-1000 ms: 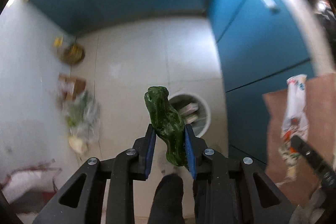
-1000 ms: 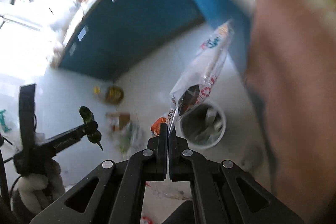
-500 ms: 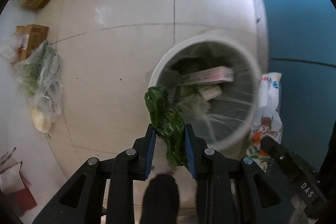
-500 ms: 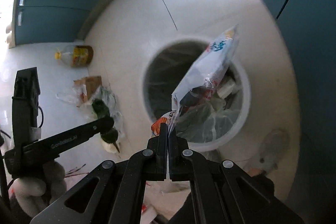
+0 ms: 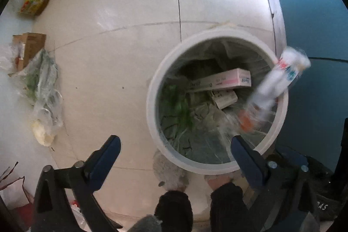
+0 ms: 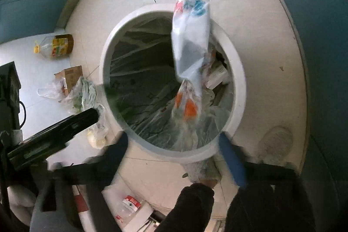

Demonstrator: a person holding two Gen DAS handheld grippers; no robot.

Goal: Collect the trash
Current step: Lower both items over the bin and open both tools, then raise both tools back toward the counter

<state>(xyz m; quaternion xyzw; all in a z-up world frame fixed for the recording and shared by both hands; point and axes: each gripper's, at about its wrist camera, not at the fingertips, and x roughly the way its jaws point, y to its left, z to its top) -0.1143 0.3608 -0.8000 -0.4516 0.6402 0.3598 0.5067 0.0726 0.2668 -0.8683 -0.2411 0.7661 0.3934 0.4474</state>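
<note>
The white round bin [image 5: 152,88] with its crinkly clear liner sat under both my claws. Over its mouth hung one printed plastic snack bag [image 6: 191,36], glossy and rumpled, long axis running from the near rim out past the far rim, lettered end pointing away from me; nothing gripped it. Down inside I counted two flat cardboard boxes [image 5: 219,82] plus blurry green stuff. My left claw [image 5: 174,145] was spread wide and empty, and my right claw [image 6: 174,145] was wide too, motion-smeared. On the tiles sat one oil bottle [image 6: 54,46].
</note>
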